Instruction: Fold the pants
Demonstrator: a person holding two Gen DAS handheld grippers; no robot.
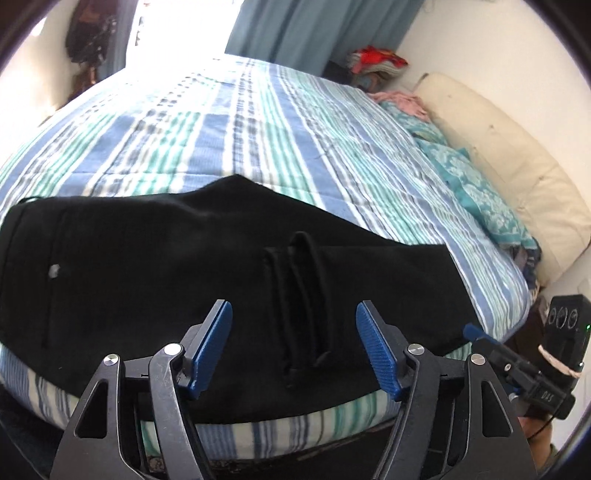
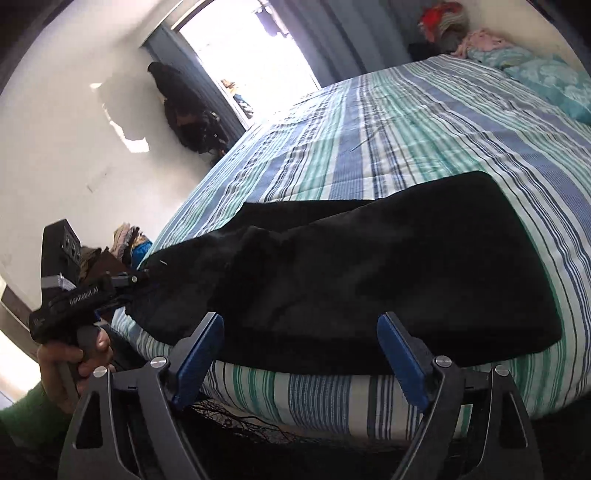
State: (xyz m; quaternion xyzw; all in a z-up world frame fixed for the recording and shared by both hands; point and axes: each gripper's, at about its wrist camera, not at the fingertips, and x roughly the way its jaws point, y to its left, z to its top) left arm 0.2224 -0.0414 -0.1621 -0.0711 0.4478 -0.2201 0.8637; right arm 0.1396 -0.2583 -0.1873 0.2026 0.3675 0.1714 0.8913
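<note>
Pants [image 1: 155, 266]: black, folded, flat at the bed's [image 1: 229, 122] near edge.
Left tongs [image 1: 293, 314]: spread, empty — tilted down above the pants.
Right tongs [image 2: 301, 325]: spread, empty — angled down at the bed edge.

One pair of black pants [image 1: 155, 258] lies on one bed [image 1: 258, 122] with a striped cover. Two grippers are in use, the left gripper [image 1: 293, 314] and the right gripper [image 2: 301, 325], each with two blue-padded fingers. Two patterned teal pillows [image 1: 480, 192] and one cream cushion [image 1: 517, 155] line the bed's side. One blue curtain [image 1: 295, 29] hangs beyond.
</note>
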